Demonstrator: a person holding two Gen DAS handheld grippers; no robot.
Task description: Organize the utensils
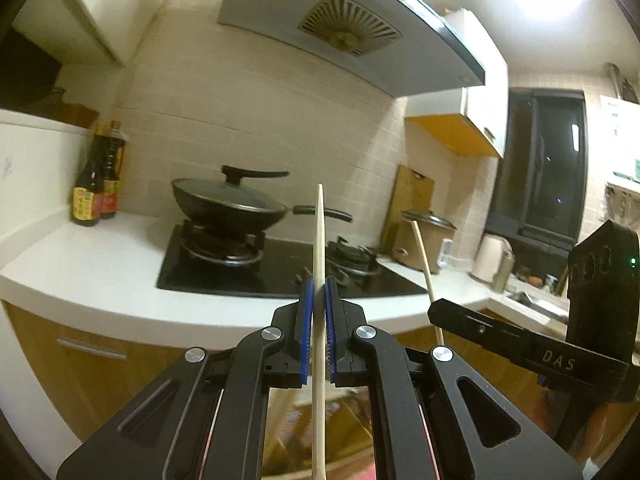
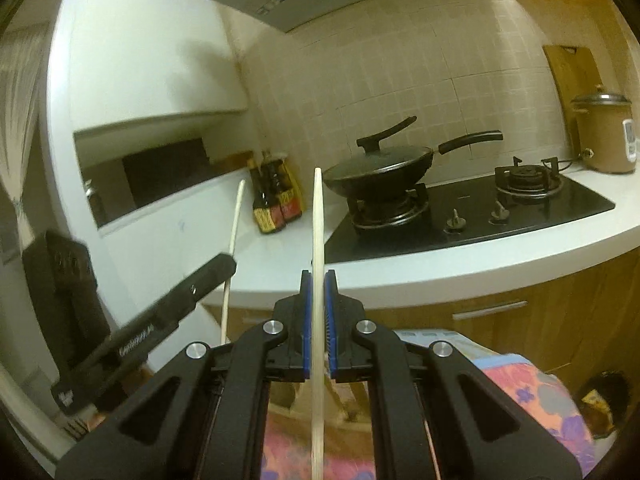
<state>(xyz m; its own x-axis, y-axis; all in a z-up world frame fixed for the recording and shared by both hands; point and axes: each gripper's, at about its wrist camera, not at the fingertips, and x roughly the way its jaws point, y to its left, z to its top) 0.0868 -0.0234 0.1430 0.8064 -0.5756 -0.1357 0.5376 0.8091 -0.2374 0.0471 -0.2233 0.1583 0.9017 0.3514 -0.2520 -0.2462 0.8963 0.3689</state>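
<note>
Before kitchen stove point(image 1: 280, 268): left gripper point(image 1: 319, 284) and right gripper point(image 2: 319, 280) each clamp one chopstick point(image 1: 319, 240) upright; pairing likely needs level tips, steady grip.

Warm dim indoor light, blown-out ceiling glare upper right, fisheye-curved dark edges, slight soft blur

Both grippers point(image 1: 319, 286) point(image 2: 319, 280) are matte black — blue-padded jaws, round silver screws, white lettering on the side
</note>
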